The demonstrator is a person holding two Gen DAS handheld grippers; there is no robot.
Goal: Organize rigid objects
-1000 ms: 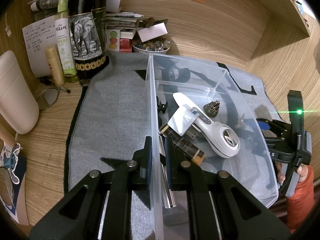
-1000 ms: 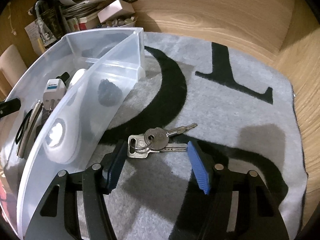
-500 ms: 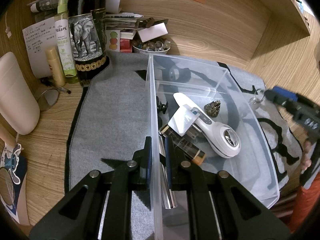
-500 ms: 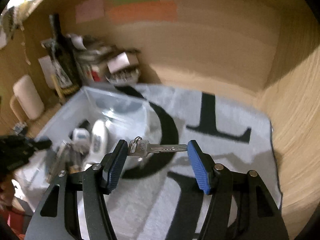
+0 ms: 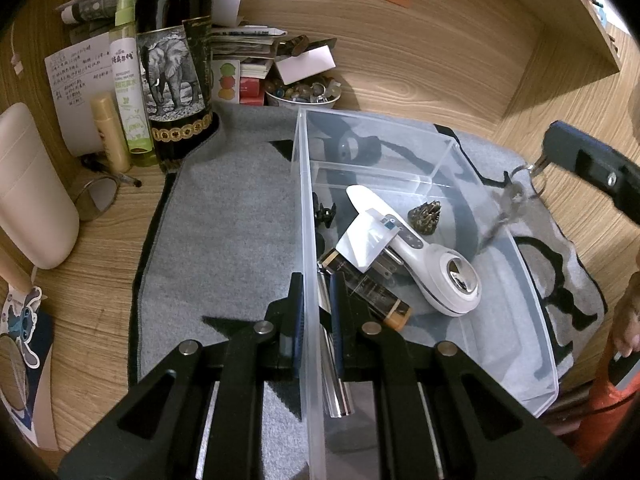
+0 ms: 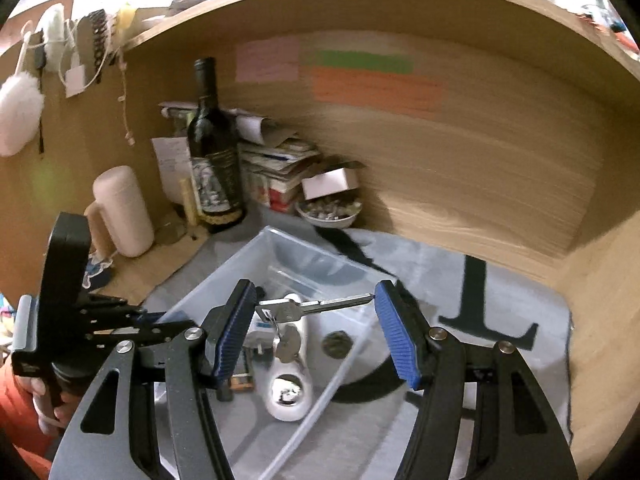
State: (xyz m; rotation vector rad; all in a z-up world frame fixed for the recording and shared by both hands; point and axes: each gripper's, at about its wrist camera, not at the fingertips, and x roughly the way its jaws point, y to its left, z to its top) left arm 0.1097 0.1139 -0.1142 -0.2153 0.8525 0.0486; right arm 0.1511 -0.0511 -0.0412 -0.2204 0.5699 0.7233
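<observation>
Right gripper (image 6: 314, 334) clenched a silver key bunch (image 6: 296, 312) above the clear plastic bin (image 5: 536, 312) — drop-in step; next, release inside. Left gripper (image 5: 316, 312) pinched the bin's wall.

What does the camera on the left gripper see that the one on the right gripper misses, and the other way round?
Only the left wrist view shows the left gripper clamped on the clear bin's wall and a green spray bottle. Only the right wrist view shows the keys spanning the right gripper's blue pads, and a white puff on the wall. Both show the wine bottle, the white handheld device and the grey mat.
</observation>
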